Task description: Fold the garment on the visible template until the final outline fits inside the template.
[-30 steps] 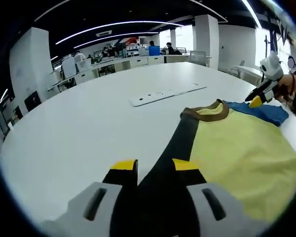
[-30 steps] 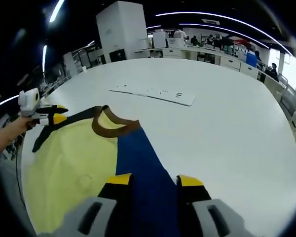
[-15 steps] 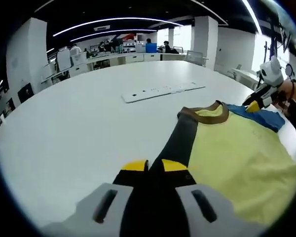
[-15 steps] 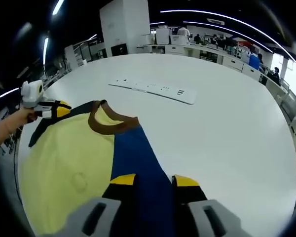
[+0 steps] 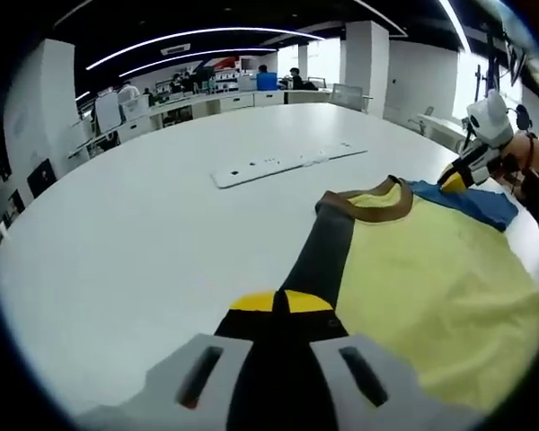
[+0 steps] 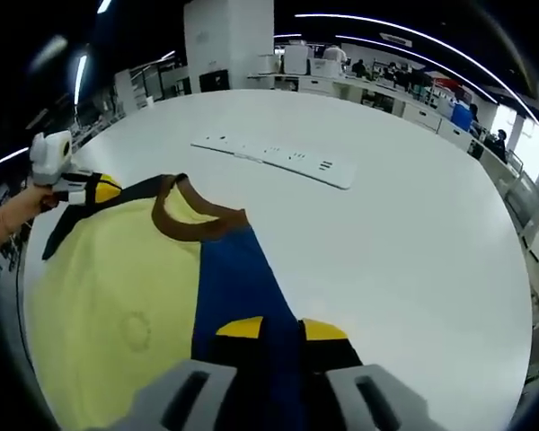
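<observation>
The left gripper (image 5: 281,302) is pinching the garment's (image 5: 431,269) dark sleeve (image 5: 319,256); the right gripper (image 6: 274,329) is clamping the blue sleeve (image 6: 234,278); the body is stretching away across the surface (image 5: 144,224) toward the far collar (image 5: 368,208).

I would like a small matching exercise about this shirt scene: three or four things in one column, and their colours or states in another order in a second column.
Column 1
1. collar
2. left gripper
3. white strip
4. right gripper

Column 2
A. shut on the black sleeve
B. brown
C. shut on the blue sleeve
D. flat on the table, apart from the shirt

Pairs: 1-B, 2-A, 3-D, 4-C
</observation>
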{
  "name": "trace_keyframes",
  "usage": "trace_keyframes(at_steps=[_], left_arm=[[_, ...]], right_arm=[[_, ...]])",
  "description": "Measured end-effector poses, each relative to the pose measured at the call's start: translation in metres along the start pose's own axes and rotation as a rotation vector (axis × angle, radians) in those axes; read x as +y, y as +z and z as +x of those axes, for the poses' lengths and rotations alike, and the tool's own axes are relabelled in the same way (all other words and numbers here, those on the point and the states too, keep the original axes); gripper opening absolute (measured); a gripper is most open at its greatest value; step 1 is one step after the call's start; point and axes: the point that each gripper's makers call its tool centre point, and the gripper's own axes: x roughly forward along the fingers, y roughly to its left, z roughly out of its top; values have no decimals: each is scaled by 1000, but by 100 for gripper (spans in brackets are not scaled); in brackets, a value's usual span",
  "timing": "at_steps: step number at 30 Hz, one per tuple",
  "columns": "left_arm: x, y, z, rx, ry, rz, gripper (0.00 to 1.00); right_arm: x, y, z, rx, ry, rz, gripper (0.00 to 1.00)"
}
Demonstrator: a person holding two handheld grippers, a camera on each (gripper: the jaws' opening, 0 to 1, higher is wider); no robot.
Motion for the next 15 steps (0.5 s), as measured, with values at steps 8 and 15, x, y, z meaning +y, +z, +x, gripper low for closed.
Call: trace_keyframes(at_steps=[8,15], left_arm=[[-16,14,-15,-13,35,190,0],[-40,24,-33,-69,35,223,0]], right_arm=[[-1,2,2,0,-15,-5,3],[0,3,3,3,-23,3,1]])
